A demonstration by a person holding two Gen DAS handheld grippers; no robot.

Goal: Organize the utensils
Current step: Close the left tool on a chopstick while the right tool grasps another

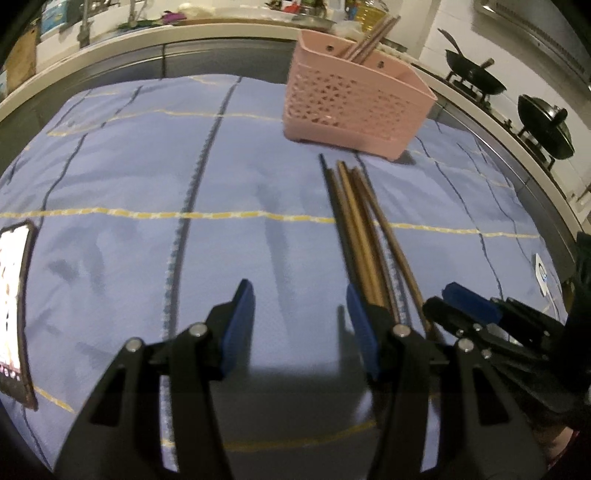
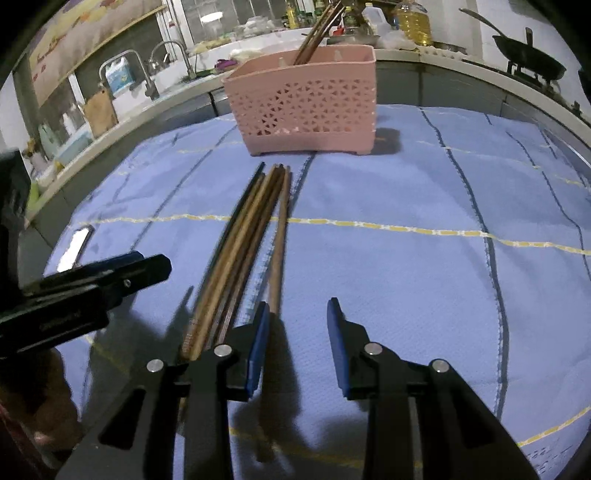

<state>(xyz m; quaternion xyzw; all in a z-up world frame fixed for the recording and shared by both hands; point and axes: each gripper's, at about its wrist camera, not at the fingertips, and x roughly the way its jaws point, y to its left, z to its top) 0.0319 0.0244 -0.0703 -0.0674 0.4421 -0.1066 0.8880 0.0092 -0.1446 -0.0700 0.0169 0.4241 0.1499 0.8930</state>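
No brand or label could be read: the left gripper's side, seen from the right wrist view, carried small embossed lettering too blurred to make out, and the lit phone (image 1: pixel 13 314) at the cloth's left edge showed only glare.

Your left gripper (image 1: pixel 299 325) had its blue-padded fingers (image 1: pixel 240 325) spread wide, holding nothing, over bare blue cloth (image 1: pixel 147 177); its right finger sat just beside the near ends of the loose chopsticks (image 1: pixel 354 221). Your right gripper (image 2: pixel 297 343) was also spread apart and held nothing. One chopstick (image 2: pixel 282 229), set slightly off from the bundle, ran down past the inner edge of its left pad (image 2: pixel 258 347) and on between the fingers below; whether the pad touched it I cannot tell. The rest of the bundle lay just outside that finger, to its left.

The chopsticks lay side by side on the cloth, tips pointing toward the pink perforated basket (image 2: pixel 306 107), which stood upright at the far side with several chopsticks (image 2: pixel 314 33) already leaning out of it. The tips stopped a little short of the basket's base.

To the right of the bundle the cloth lay open out to its edge; to the left it was open as far as the phone. The two grippers sat close together, flanking the chopsticks' near ends. Beyond the cloth ran a counter with a wok (image 1: pixel 476 77) on the stove.
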